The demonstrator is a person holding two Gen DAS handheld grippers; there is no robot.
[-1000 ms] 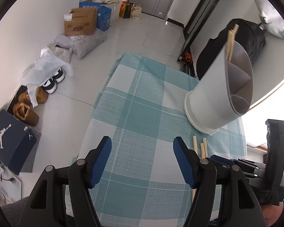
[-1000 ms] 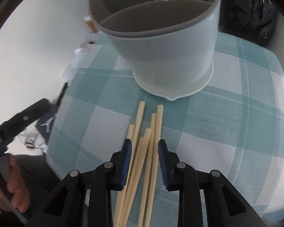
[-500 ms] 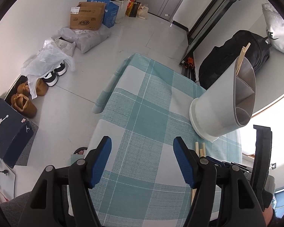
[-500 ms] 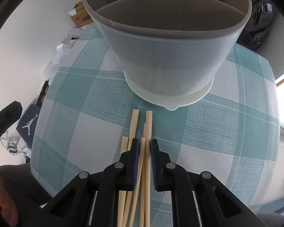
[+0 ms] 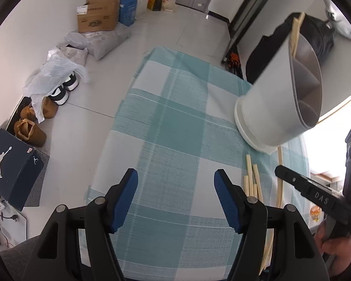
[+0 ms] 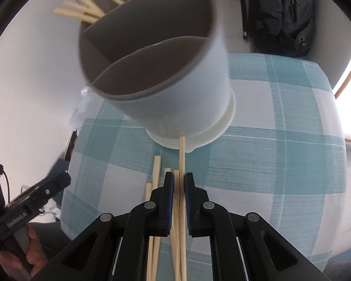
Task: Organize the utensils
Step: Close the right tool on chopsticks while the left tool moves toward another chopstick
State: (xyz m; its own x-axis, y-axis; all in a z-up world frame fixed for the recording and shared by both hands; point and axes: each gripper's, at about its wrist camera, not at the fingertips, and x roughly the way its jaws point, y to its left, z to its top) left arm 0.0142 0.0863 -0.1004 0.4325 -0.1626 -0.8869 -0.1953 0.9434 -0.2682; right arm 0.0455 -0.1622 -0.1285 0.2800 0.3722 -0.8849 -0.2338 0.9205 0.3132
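A grey divided utensil holder [image 6: 175, 89] stands on the teal checked tablecloth [image 6: 280, 159], with several chopsticks [image 6: 82, 14] in its far compartment. My right gripper [image 6: 177, 178] is shut on one pale wooden chopstick [image 6: 182, 154], whose tip reaches the holder's white base. Other loose chopsticks [image 6: 155, 173] lie on the cloth just left of and under the fingers. In the left wrist view the holder [image 5: 276, 93] is at the right, and the held chopstick [image 5: 279, 175] stands apart from the loose ones [image 5: 251, 178]. My left gripper [image 5: 175, 182] hovers open over bare cloth.
The table's left edge [image 5: 110, 135] drops to a floor with shoe boxes [image 5: 11, 164], shoes [image 5: 63, 91], bags and cartons [image 5: 98, 18]. A black backpack [image 6: 283, 11] sits behind the table. A person's hand [image 6: 32, 260] holds the left tool.
The right jaws have closed from apart onto one chopstick, and that chopstick now points further forward than the rest. The left gripper has stayed open over the cloth.
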